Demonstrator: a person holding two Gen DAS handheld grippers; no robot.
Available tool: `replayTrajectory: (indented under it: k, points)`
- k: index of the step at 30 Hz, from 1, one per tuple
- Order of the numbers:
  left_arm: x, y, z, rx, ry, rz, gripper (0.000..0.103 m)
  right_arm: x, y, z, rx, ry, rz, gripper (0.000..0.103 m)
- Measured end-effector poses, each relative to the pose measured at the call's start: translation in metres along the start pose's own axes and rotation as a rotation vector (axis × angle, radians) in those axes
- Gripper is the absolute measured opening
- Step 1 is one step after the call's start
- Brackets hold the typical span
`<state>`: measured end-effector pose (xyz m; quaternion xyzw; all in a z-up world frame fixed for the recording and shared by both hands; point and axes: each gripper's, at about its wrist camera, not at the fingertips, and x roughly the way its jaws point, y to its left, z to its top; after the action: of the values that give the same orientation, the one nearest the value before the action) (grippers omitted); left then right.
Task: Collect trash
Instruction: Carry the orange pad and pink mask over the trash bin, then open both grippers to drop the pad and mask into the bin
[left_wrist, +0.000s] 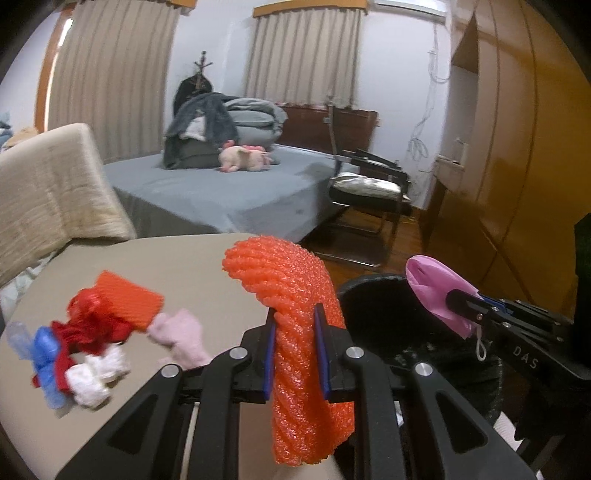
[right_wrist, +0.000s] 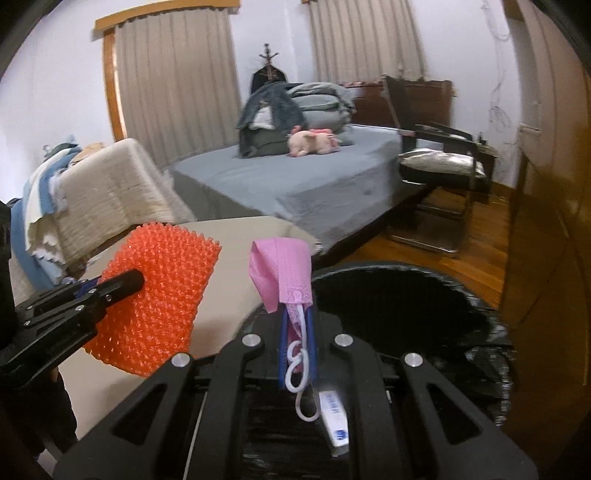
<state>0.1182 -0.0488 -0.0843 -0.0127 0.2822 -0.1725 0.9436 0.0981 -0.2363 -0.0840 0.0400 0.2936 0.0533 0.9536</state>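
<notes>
My left gripper (left_wrist: 295, 325) is shut on an orange foam net sleeve (left_wrist: 295, 295), which arches above the jaws and hangs down below them. In the right wrist view the same orange foam net sleeve (right_wrist: 159, 299) shows at the left, clamped by the left gripper (right_wrist: 136, 282). My right gripper (right_wrist: 297, 321) is shut on a pink face mask (right_wrist: 282, 273) with its white ear loop dangling. That pink face mask (left_wrist: 436, 291) hangs over the black bin (left_wrist: 373, 295) in the left wrist view. The bin's black bag liner (right_wrist: 480, 332) sits beside the beige table (right_wrist: 236, 273).
More scraps lie on the table (left_wrist: 155, 258): an orange net piece (left_wrist: 129, 299), red cloth (left_wrist: 92, 328), a blue wrapper (left_wrist: 46, 354), white tissue (left_wrist: 96, 376) and a pink piece (left_wrist: 181, 339). A covered chair (left_wrist: 48, 192), a bed (left_wrist: 221, 192), a black chair (left_wrist: 369, 195) and a wooden wardrobe (left_wrist: 517, 147) surround it.
</notes>
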Motion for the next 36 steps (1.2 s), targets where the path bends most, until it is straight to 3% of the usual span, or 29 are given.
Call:
replayTrajectory:
  k: [17,20,21,23,29,31,33,36]
  points:
    - [0.063,-0.069,-0.003,0.064,0.064,-0.138,0.018,0.008,-0.071,-0.021,0.045,0.036,-0.170,0.009]
    - [0.069,-0.075,-0.003,0.074,0.070,-0.159,0.025,0.012,-0.077,-0.025,0.054,0.047,-0.187,0.012]
    - [0.070,-0.075,-0.003,0.074,0.075,-0.165,0.027,0.013,-0.079,-0.026,0.055,0.051,-0.195,0.015]
    - [0.072,-0.074,-0.004,0.068,0.085,-0.174,0.043,0.014,-0.083,-0.028,0.061,0.058,-0.208,0.027]
    - [0.068,-0.066,-0.008,0.063,0.084,-0.150,0.060,0.010,-0.085,-0.029,0.068,0.041,-0.233,0.062]
    - [0.063,-0.060,-0.009,0.060,0.075,-0.127,0.066,0.006,-0.085,-0.029,0.070,0.027,-0.240,0.082]
    - [0.056,-0.051,-0.008,0.050,0.065,-0.103,0.071,0.004,-0.080,-0.027,0.073,0.011,-0.248,0.092]
    - [0.043,-0.036,-0.007,0.037,0.040,-0.063,0.083,0.004,-0.073,-0.024,0.081,0.004,-0.223,0.095]
